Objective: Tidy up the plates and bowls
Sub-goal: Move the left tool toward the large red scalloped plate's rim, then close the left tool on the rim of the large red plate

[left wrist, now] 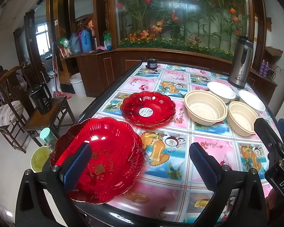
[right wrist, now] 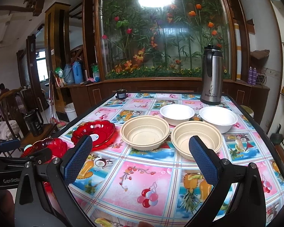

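Observation:
Two red scalloped plates lie on the table: a near one (left wrist: 102, 160) at the left front edge with gold lettering, and a far one (left wrist: 147, 108) with a white sticker. Two beige bowls (left wrist: 205, 107) (left wrist: 242, 118) and two white bowls (left wrist: 221, 91) (left wrist: 251, 101) stand to the right. My left gripper (left wrist: 140, 162) is open, its left finger over the near red plate. My right gripper (right wrist: 140, 160) is open and empty above the tablecloth, in front of the beige bowls (right wrist: 144, 132) (right wrist: 197, 139). The white bowls (right wrist: 177, 114) (right wrist: 217, 119) are behind them.
A steel thermos (right wrist: 212, 75) stands at the table's far right. A small dark jar (right wrist: 121, 94) sits at the far edge. A wooden chair with a black kettle (left wrist: 41, 98) stands left of the table. The table (right wrist: 134, 179) has a colourful fruit-pattern cloth.

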Available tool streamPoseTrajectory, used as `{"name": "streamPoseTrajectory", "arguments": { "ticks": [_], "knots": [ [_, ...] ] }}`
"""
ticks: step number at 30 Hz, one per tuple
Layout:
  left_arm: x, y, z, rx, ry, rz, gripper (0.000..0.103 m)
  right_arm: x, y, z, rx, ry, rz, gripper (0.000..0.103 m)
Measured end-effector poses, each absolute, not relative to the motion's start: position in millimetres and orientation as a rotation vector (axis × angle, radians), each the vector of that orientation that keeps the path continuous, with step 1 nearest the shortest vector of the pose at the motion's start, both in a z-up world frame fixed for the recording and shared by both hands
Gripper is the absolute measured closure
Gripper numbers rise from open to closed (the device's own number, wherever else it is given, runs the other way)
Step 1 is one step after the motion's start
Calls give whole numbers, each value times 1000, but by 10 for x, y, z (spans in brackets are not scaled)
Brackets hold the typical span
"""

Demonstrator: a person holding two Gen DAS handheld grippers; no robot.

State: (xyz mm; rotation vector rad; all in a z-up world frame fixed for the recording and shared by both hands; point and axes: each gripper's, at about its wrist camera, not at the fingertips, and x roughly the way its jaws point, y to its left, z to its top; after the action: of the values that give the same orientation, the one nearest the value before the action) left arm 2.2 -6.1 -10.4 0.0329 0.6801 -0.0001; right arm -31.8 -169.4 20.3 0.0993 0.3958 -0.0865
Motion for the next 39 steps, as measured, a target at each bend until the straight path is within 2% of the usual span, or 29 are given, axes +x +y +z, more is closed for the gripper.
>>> {"name": "streamPoseTrajectory", "arguments": {
  "ticks": [21,39],
  "knots": [
    [106,-15,-215,51,711,15,0,-199,-1709,109,102,445,-73,0],
    [-8,575,-264,19,742,139,0,-35,-1128,238,26,440,62,0]
  ]
}}
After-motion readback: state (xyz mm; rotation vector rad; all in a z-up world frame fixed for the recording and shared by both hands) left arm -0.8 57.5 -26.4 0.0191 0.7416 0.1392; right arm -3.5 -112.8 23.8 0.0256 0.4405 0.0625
